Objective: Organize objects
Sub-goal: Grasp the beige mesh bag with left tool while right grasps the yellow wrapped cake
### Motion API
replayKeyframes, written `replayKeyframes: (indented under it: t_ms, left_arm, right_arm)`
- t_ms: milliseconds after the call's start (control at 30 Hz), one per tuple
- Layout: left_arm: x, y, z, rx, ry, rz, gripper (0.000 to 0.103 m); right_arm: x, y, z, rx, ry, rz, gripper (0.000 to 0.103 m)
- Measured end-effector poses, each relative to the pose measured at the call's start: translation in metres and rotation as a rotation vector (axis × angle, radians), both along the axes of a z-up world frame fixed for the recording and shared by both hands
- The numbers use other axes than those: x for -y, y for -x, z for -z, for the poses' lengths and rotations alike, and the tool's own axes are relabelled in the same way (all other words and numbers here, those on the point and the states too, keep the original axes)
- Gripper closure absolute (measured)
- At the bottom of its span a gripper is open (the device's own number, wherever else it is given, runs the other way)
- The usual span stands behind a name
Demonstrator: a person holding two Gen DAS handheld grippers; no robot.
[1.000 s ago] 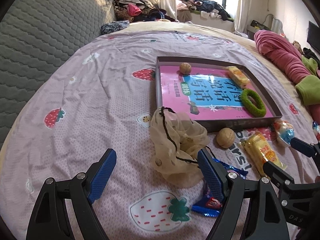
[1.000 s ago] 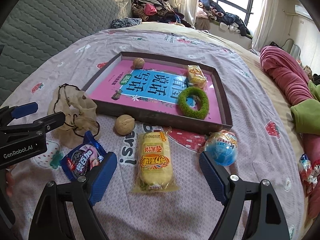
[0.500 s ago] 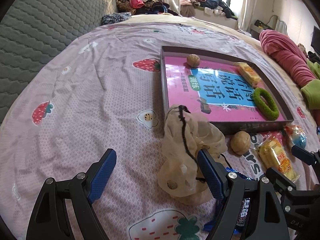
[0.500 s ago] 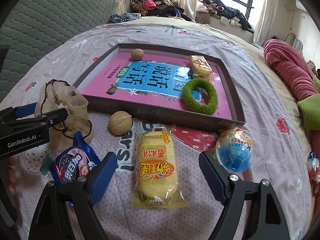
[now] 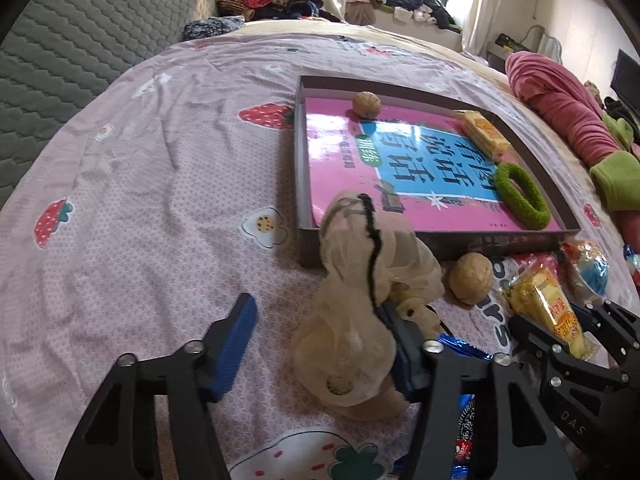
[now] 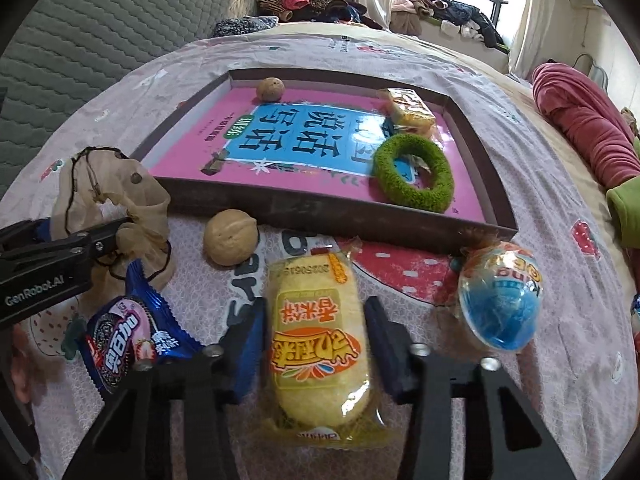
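Note:
A dark tray with a pink book inside lies on the bed; it holds a walnut, a yellow snack and a green ring. My right gripper is half closed around a yellow cake packet, its pads close beside the packet. My left gripper is partly open around a beige mesh pouch, which lies against the right pad. A loose walnut, a blue cookie packet and a blue ball lie in front of the tray.
The bed has a pink strawberry-print sheet. A grey quilted headboard stands on the left. A red blanket lies on the right. Clothes are piled by the window.
Both grippers have moved forward and narrowed. The right one now straddles the yellow cake packet. The left one now has the mesh pouch between its fingers.

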State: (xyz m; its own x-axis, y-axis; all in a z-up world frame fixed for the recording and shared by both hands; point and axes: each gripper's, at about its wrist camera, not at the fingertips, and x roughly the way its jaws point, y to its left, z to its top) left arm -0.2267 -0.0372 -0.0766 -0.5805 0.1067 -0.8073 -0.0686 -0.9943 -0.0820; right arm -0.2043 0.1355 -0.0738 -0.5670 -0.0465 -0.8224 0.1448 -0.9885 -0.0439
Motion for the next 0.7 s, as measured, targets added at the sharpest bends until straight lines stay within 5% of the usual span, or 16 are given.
replayKeyframes:
  t_ms: [100, 267, 700]
  left_arm:
    - [-0.001, 0.001, 0.001, 0.006, -0.033, 0.014, 0.070]
    - [0.000, -0.001, 0.002, 0.006, -0.080, 0.030, 0.084]
    - [-0.004, -0.015, -0.012, -0.036, -0.054, 0.042, 0.086]
  right_arm:
    - [0.001, -0.001, -0.001, -0.005, 0.005, -0.010, 0.064]
    - [-0.002, -0.003, -0.002, -0.019, 0.034, -0.011, 0.065]
    - [-0.008, -0.013, -0.017, -0.052, 0.061, -0.008, 0.065]
